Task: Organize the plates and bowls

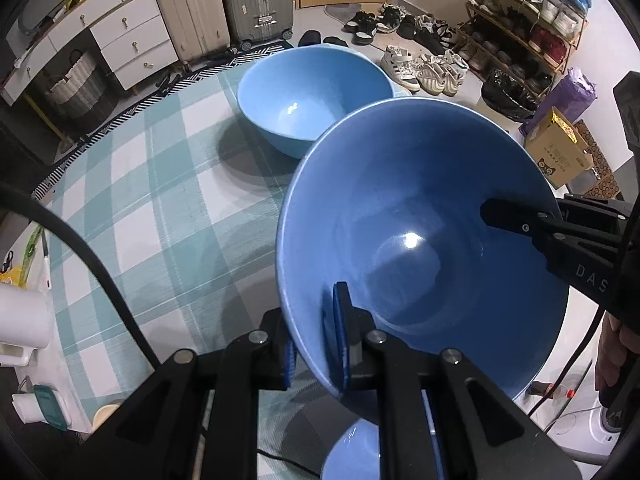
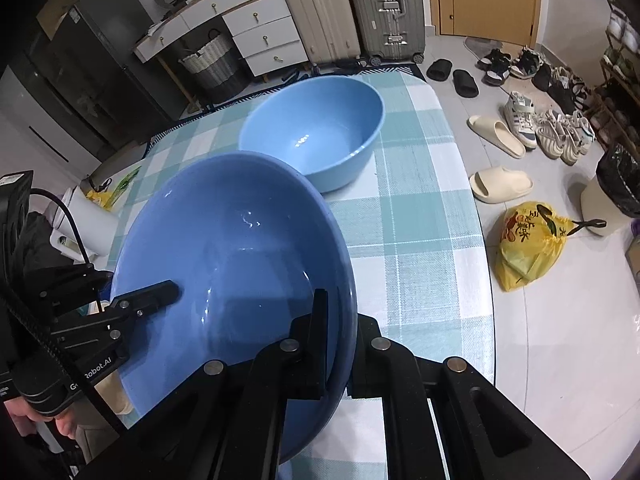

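The left gripper [image 1: 316,344] and right gripper [image 2: 340,344] each pinch opposite rims of the darker blue bowl [image 1: 420,240], jaws clamped, holding it above the checked tablecloth [image 1: 160,200]. The lighter blue bowl [image 1: 316,96] sits farther back on the cloth.

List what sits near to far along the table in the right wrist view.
right gripper clamped on the rim of the darker blue bowl → lighter blue bowl on the checked tablecloth → suitcases on the floor beyond the table.
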The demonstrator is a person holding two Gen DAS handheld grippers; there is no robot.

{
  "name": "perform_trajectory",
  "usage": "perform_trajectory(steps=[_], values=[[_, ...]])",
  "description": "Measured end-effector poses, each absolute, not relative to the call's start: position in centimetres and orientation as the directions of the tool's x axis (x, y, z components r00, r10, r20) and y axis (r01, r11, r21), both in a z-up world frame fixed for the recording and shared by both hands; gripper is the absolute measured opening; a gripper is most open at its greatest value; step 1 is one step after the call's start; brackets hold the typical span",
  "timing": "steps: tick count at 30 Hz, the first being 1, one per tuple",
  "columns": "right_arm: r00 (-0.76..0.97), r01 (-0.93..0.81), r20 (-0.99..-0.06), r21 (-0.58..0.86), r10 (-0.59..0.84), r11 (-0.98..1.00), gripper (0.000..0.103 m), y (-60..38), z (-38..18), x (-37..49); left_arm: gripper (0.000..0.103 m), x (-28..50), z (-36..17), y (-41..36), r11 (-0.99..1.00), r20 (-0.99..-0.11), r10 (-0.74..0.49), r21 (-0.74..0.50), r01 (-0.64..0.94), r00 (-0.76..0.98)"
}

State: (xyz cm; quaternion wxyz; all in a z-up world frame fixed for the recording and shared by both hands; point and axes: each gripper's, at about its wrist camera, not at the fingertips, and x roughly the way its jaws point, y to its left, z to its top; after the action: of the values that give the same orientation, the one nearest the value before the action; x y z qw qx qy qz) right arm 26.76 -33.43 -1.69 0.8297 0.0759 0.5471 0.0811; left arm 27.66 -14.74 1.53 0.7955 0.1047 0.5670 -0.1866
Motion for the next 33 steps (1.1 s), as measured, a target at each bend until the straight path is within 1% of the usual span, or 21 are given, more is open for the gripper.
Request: perform_trajectory(steps=[7, 19, 22, 26, 33], values=[[0.397, -0.068, -0.895, 0.191, 0.202, 0.979, 0.006, -31.9, 0.4, 25.0, 0.013, 26.0, 3.0, -13.4, 0.911, -0.938, -0.193, -0.061, 0.408, 0.289], [0.415, -0.073, -0.889, 0.179, 0.193, 0.981, 0.006, -29.9, 2.7, 19.6, 0.013, 20.9, 4.5, -11.7, 0.916, -0.931, -0.199, -0.065, 0.397, 0.307], [0.416, -0.074, -0.888, 0.179, 0.194, 0.981, 0.006, -29.4, 3.0, 18.0, 0.013, 19.6, 4.5, -11.1, 0.917, -0.928, -0.215, -0.084, 0.391, 0.305], [0.423, -0.072, -0.884, 0.186, 0.199, 0.98, 0.006, -28.8, 2.9, 15.8, 0.013, 17.6, 4.5, -10.5, 0.919, -0.926, -0.211, -0.079, 0.386, 0.312], [0.414, -0.069, -0.881, 0.22, 0.229, 0.973, 0.006, -28.0, 1.1, 12.2, 0.013, 14.6, 3.2, -9.3, 0.925, -0.925, -0.223, -0.102, 0.365, 0.306]])
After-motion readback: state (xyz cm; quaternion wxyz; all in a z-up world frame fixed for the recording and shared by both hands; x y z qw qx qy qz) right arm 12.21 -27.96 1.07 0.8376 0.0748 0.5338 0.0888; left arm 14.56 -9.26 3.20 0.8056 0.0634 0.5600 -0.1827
